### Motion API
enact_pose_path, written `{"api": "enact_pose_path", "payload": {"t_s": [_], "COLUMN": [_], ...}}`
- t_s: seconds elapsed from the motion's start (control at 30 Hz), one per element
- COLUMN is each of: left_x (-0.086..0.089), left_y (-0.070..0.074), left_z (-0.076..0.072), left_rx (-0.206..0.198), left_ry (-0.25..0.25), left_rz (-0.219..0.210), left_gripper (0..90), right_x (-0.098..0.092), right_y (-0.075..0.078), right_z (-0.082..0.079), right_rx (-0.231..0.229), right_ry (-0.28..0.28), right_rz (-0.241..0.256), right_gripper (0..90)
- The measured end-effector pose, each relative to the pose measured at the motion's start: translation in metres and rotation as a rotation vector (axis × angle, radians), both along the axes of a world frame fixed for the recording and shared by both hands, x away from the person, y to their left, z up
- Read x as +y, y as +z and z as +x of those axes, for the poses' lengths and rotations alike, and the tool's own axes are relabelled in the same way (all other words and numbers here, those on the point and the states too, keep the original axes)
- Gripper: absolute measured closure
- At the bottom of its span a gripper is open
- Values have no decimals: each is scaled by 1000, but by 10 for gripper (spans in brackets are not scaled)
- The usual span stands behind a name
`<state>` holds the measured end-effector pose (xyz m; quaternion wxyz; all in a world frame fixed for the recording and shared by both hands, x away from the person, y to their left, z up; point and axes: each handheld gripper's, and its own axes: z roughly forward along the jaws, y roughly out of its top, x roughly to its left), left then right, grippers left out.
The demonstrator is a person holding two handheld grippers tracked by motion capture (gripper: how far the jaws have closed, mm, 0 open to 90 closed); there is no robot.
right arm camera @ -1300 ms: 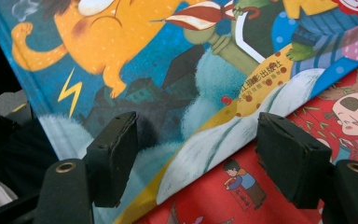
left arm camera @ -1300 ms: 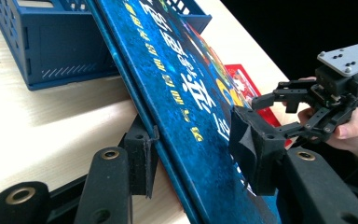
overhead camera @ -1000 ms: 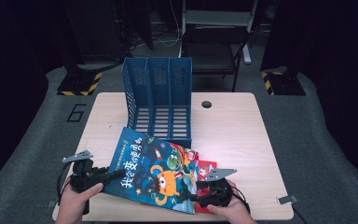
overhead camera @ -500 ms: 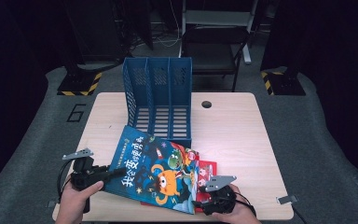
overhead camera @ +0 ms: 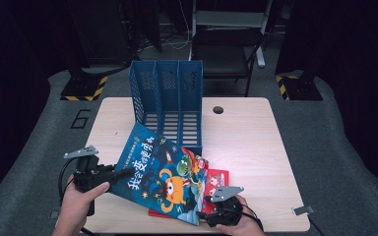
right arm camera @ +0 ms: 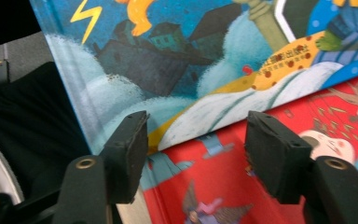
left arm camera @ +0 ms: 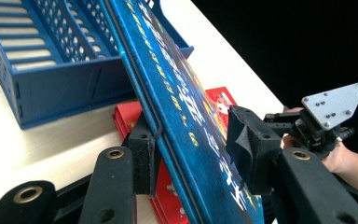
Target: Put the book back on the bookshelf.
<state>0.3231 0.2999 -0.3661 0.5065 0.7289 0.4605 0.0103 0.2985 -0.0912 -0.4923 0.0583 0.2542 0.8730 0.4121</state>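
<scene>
- Gripping the blue picture book (overhead camera: 163, 178) by its spine edge with my left gripper (left arm camera: 193, 154); one pad is sitting against the spine side, while the pad over the cover seems to be showing a sliver of gap, so I'm calling it a loose hold.
- Tilting the book up off the table (overhead camera: 246, 137): its left edge is raised, and its lower right corner is lying over the red book (overhead camera: 215, 181) underneath.
- Hanging my right gripper (right arm camera: 193, 154) just beside that low corner, jaws spread wide and grasping nothing.
- Judging the blue file rack (overhead camera: 170, 105) as the target, standing just behind the book with its three slots open toward me.
- Aiming to do this well: I'm wanting the left pads pressing firmly before lifting higher, or the heavy cover may be swinging and slipping.
- Planning to bring the right jaws onto the bottom edge for support, keeping clear of the red book so it isn't dragging along.
</scene>
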Motion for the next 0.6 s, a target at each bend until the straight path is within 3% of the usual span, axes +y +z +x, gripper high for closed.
{"api": "enact_pose_path", "payload": {"t_s": [0.03, 0.17, 0.4, 0.6], "left_x": [-1, -4, -5, -3], "left_y": [2, 9, 6, 2], "left_z": [1, 0, -5, -4], "left_rx": [-13, 3, 6, 38], "left_ry": [0, 11, 51, 71], "left_rz": [8, 15, -3, -13], "left_gripper": [561, 565, 565, 570], "right_x": [1, 4, 5, 5], "right_y": [0, 0, -1, -1], "right_z": [0, 1, 1, 1], "right_rx": [17, 45, 54, 56], "right_ry": [3, -13, -27, -26], "right_rz": [4, 37, 51, 54], "right_gripper": [422, 437, 440, 446]}}
